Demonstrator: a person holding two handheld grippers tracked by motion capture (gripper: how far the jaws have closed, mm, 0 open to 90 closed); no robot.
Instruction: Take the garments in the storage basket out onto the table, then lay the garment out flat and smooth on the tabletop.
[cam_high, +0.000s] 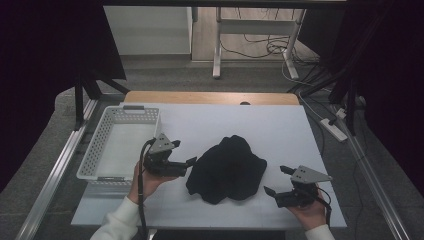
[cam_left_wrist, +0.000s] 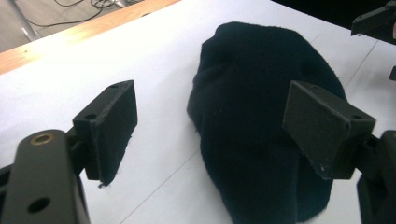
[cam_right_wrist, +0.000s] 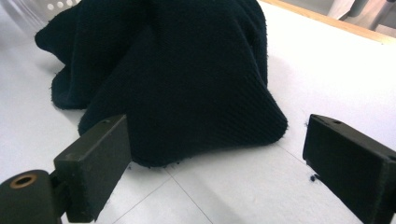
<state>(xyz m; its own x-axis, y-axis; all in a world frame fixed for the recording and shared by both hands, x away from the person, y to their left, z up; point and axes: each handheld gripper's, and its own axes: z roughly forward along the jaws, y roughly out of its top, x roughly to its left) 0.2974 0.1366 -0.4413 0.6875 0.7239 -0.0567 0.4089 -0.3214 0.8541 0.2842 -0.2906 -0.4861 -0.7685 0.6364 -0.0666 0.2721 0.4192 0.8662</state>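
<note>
We read no writing anywhere. Black knit cloth (cam_high: 227, 169) lies bunched mid-table on the white tabletop (cam_high: 280, 130), right of the white perforated basket (cam_high: 120, 145). Left gripper (cam_high: 189, 162) sits level at its left edge, jaws wide, holding nothing. Right gripper (cam_high: 277, 180) rests near the right edge, jaws wide, empty.

Matt knitted black cloth (cam_high: 227, 169) lies on a smooth white table (cam_high: 280, 125).

Lab recording booth, black curtains (cam_high: 45, 45), floor cables (cam_high: 260, 47), power strip (cam_high: 334, 127)
</note>
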